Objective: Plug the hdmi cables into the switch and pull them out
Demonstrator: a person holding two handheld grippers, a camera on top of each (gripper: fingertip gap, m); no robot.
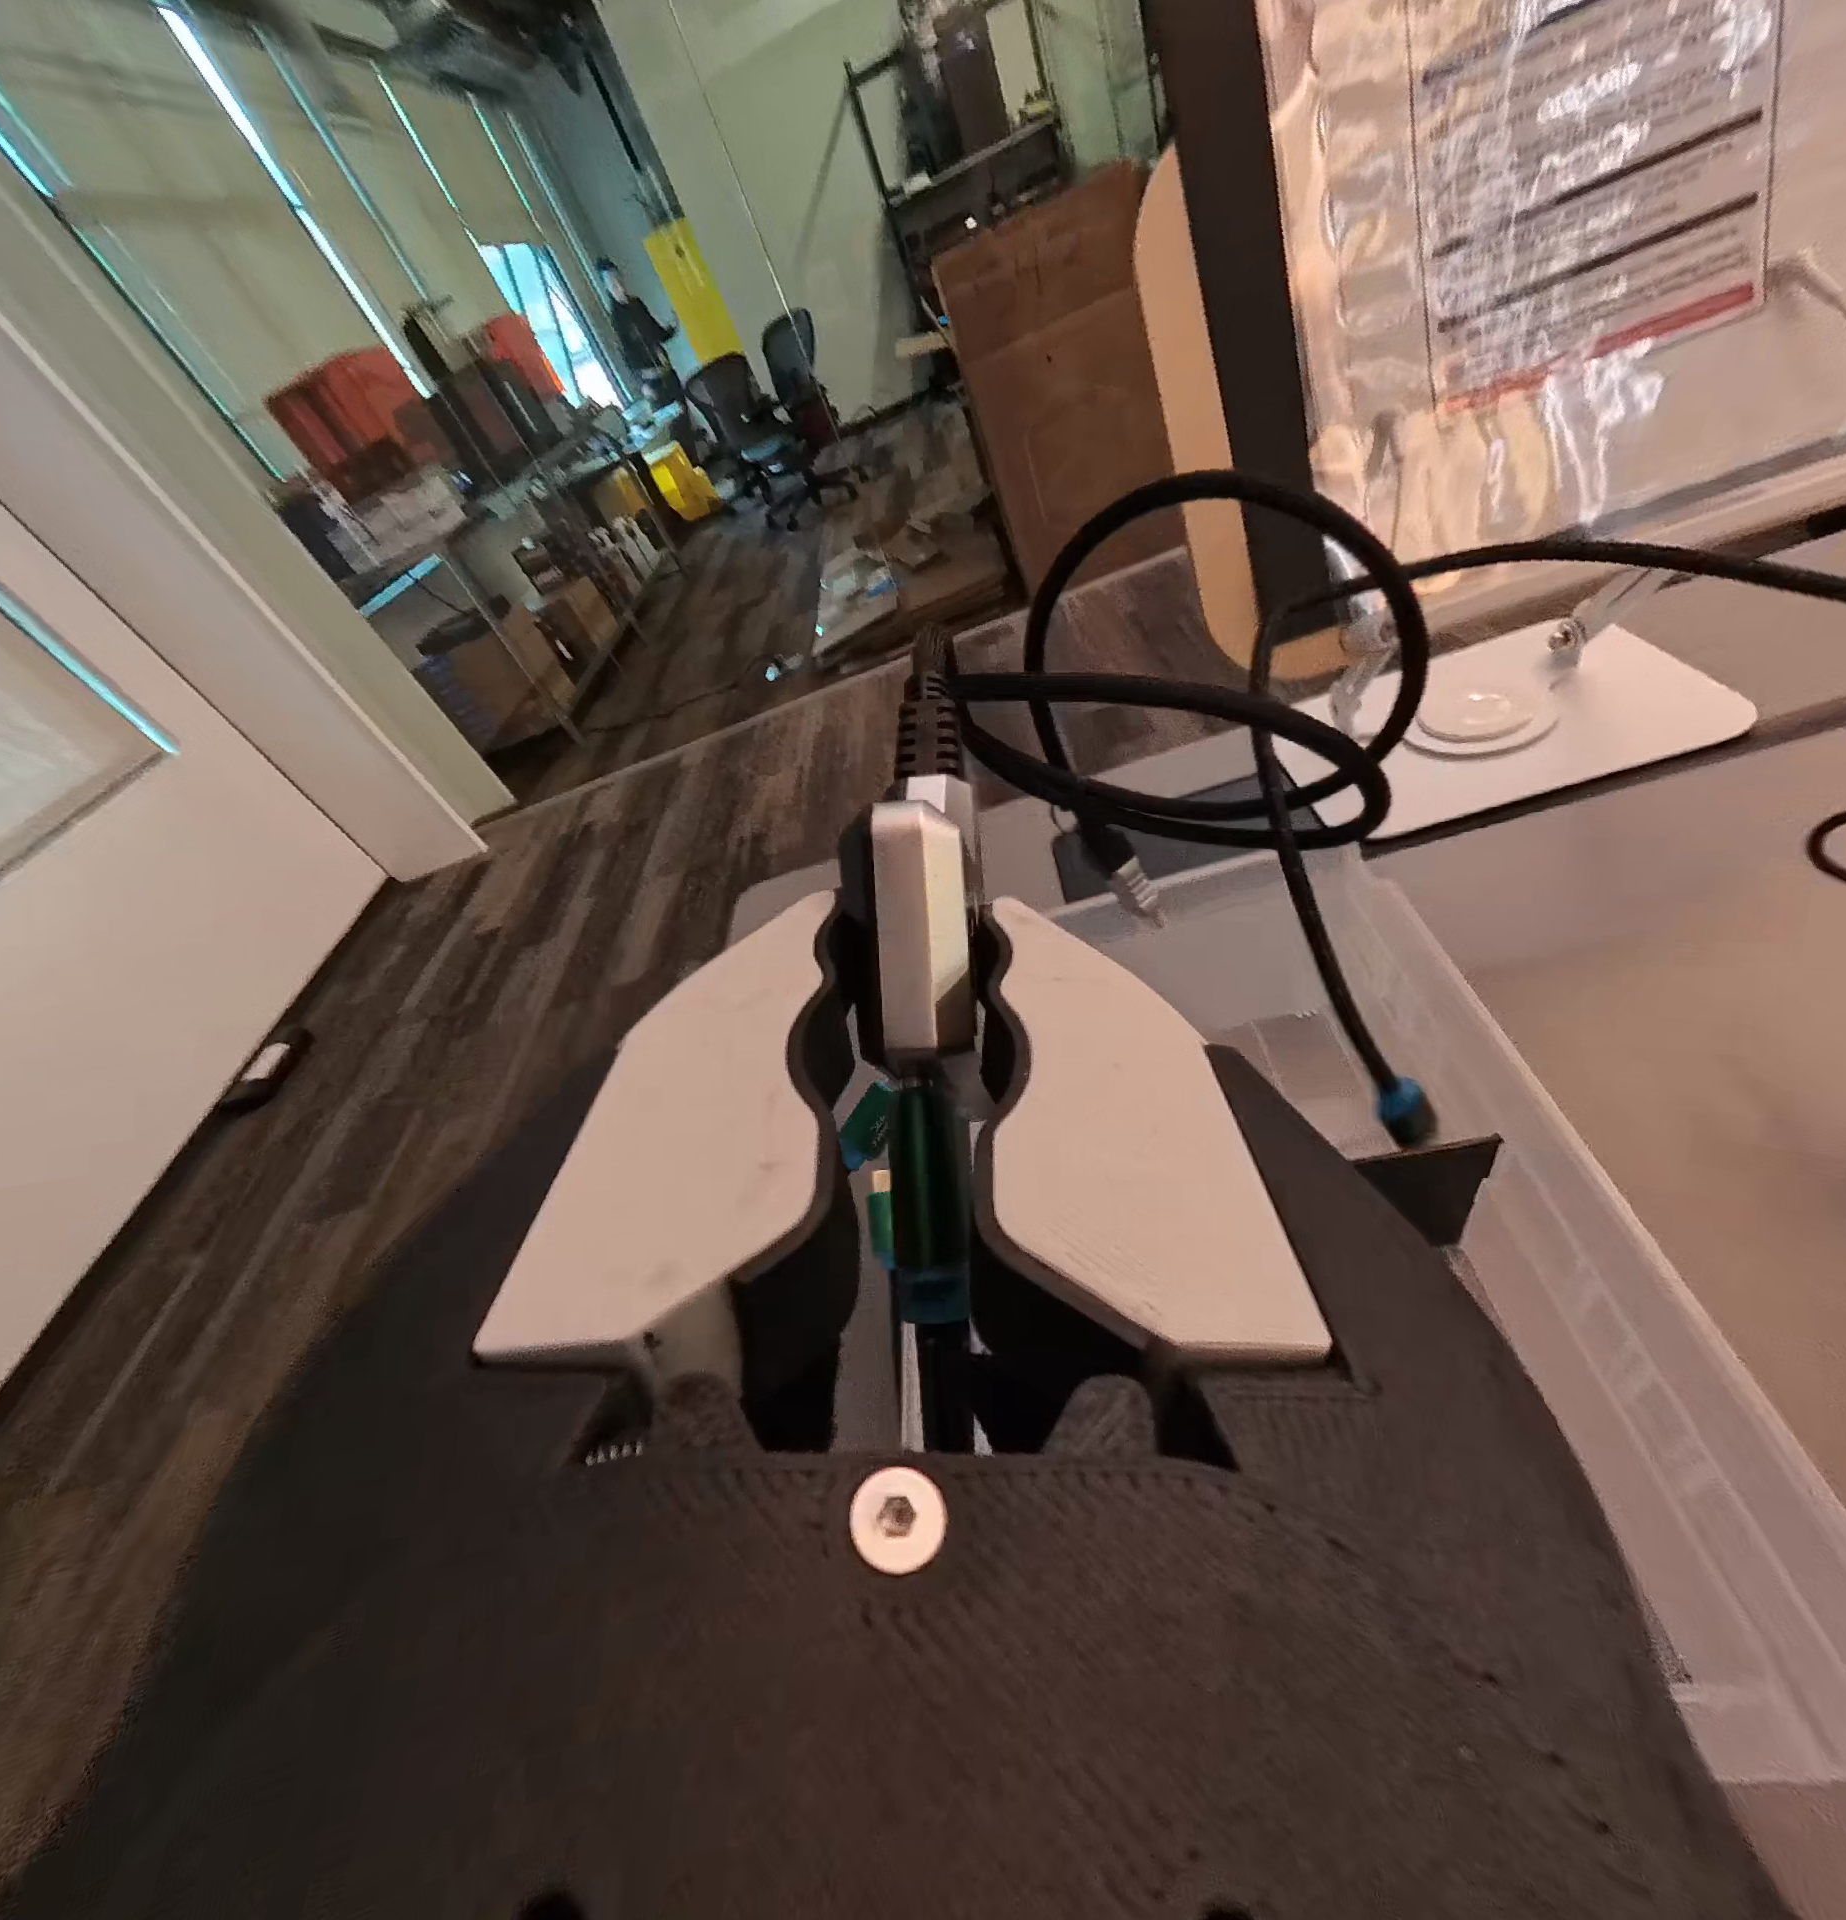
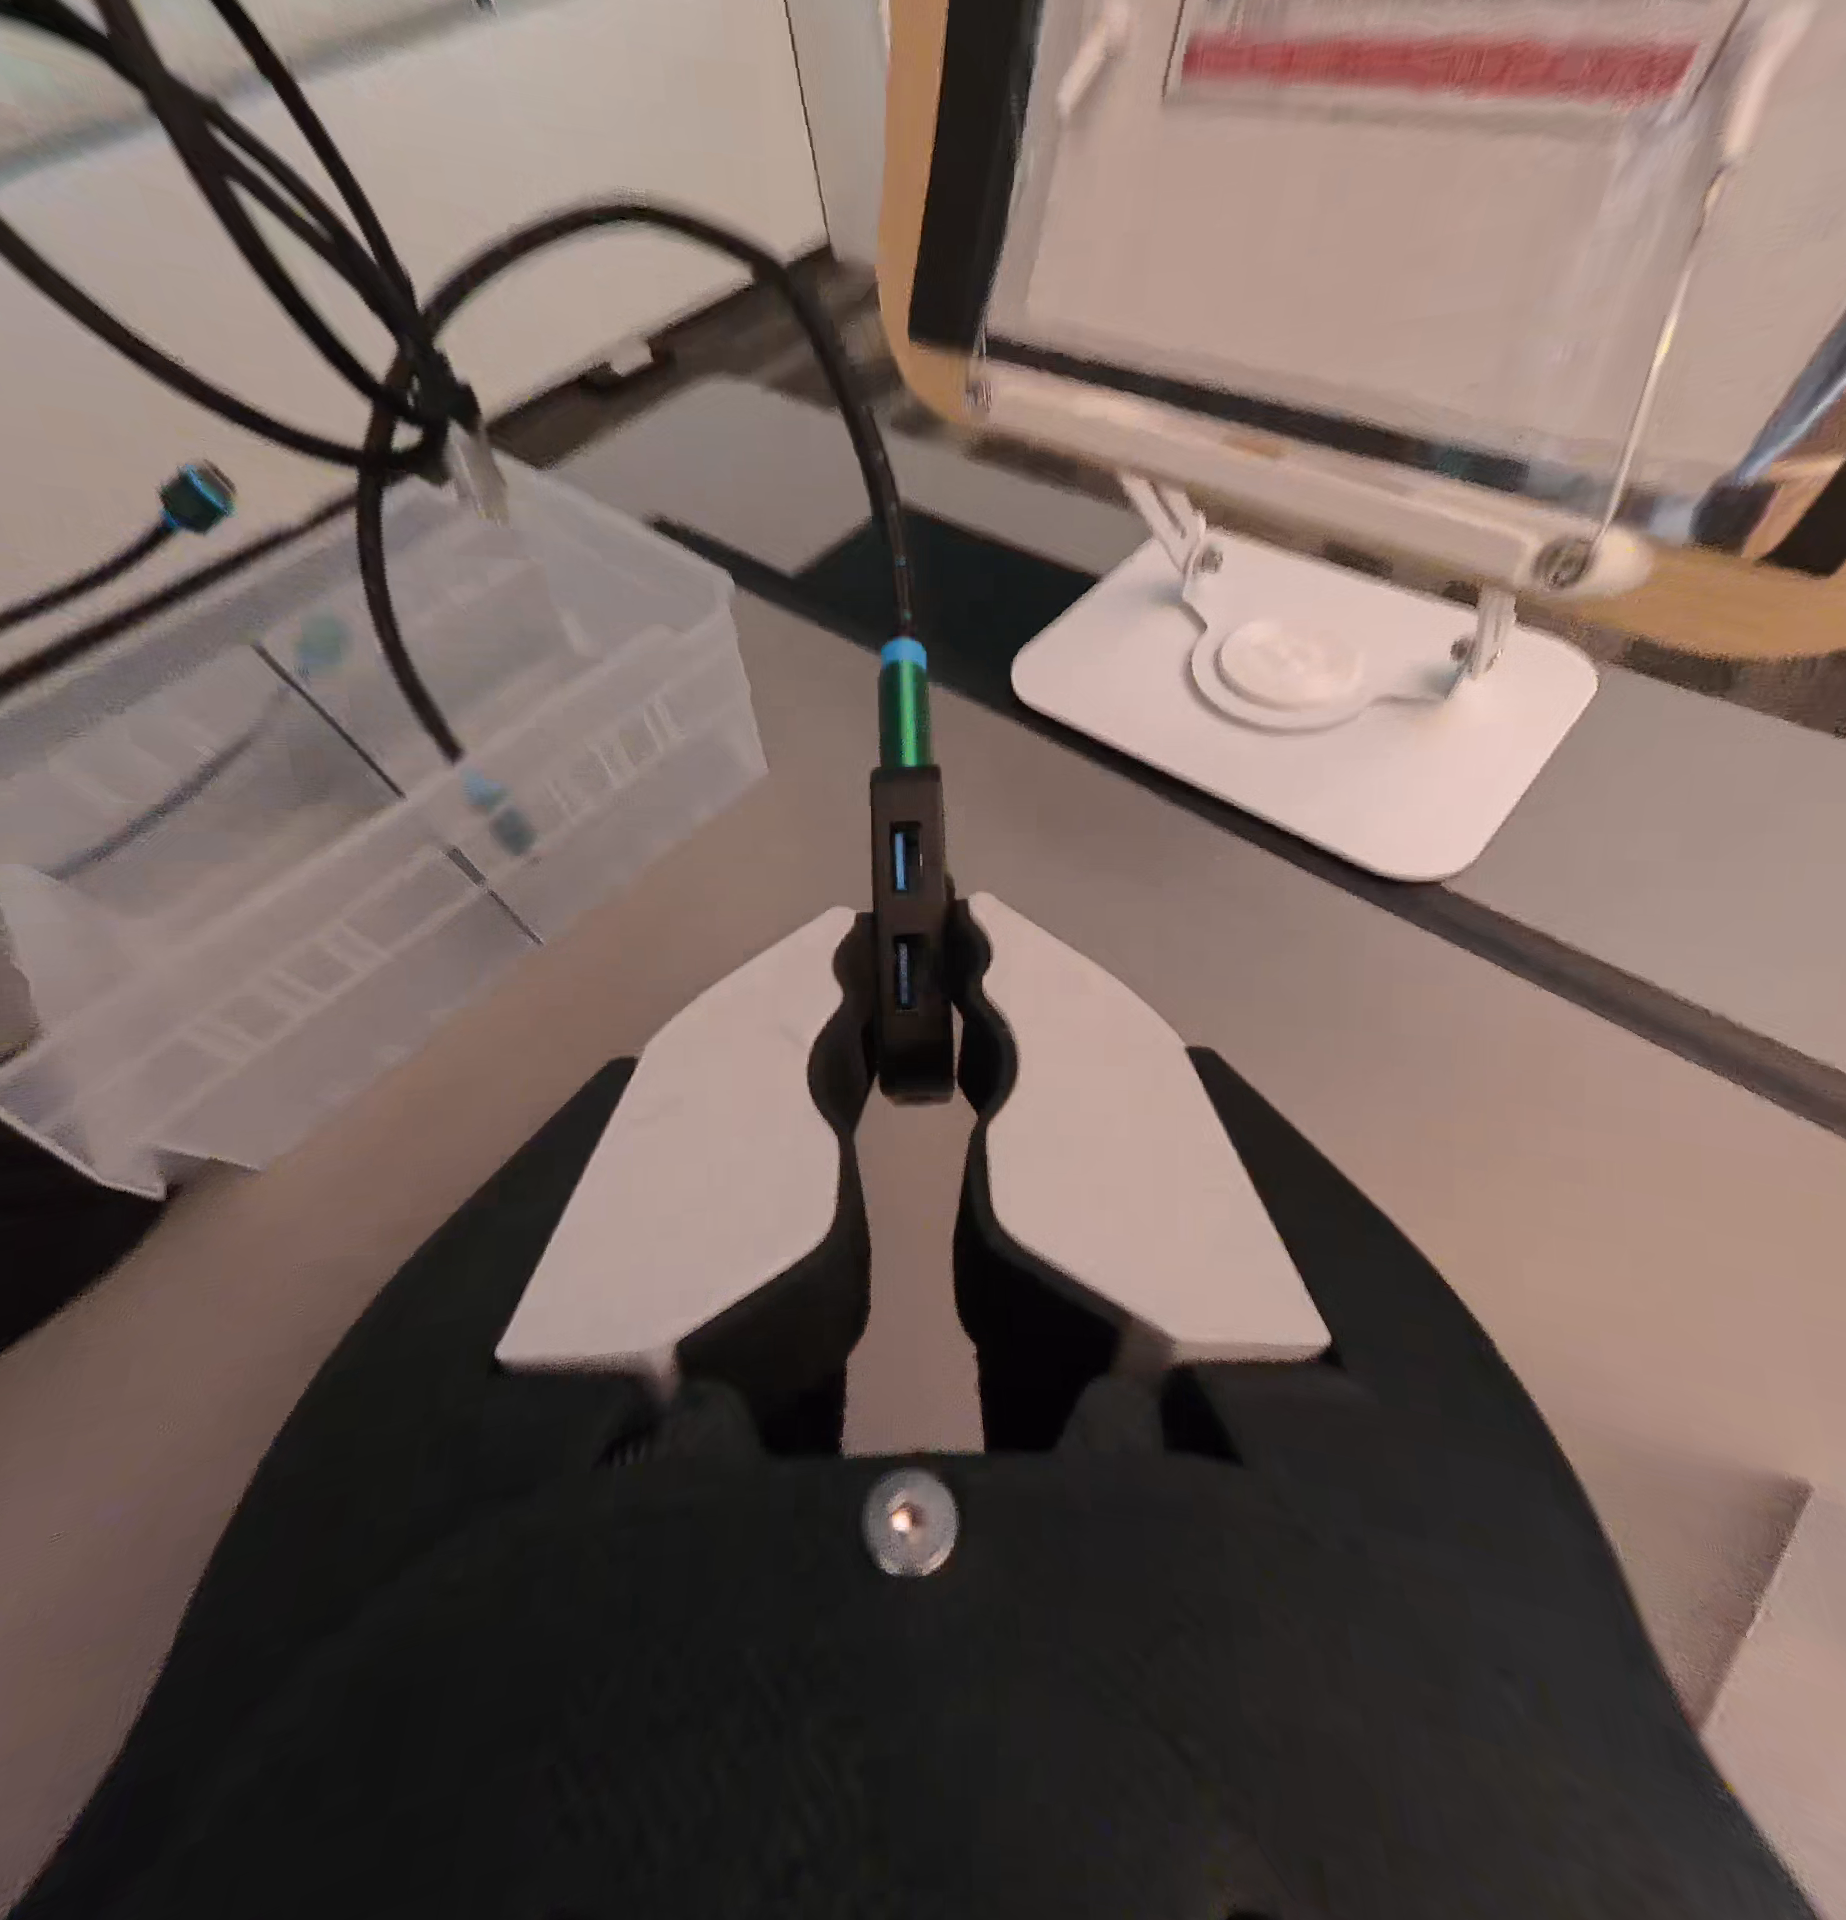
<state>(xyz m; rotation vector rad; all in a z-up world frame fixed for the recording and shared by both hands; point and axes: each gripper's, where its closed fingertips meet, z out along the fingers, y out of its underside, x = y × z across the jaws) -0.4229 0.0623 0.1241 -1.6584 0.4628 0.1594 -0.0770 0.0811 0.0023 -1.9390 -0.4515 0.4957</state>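
Left tongs (image 1: 914, 956) clamped on a silver plug housing (image 1: 914, 935), black cable (image 1: 1210, 644) looping off it. Right tongs (image 2: 908, 997) clamped on the black switch (image 2: 906, 935), held above the worktop (image 2: 1314, 1091); green connector (image 2: 903, 717) plugged into its far end. Clear bin (image 2: 379, 831) at left.

1. Left gripper (image 1: 911, 956): black printed body with two white-faced fingers (image 1: 690, 1143), reaching forward and slightly upward; jaws drawn nearly together, tips pinching a silver block between their black inner edges.
2. Right gripper (image 2: 906, 997): same black body and white-faced fingers (image 2: 1116, 1153), angling forward and downward over a surface; jaws narrowed to a slim gap, tips clamping a thin black bar standing upright between them.
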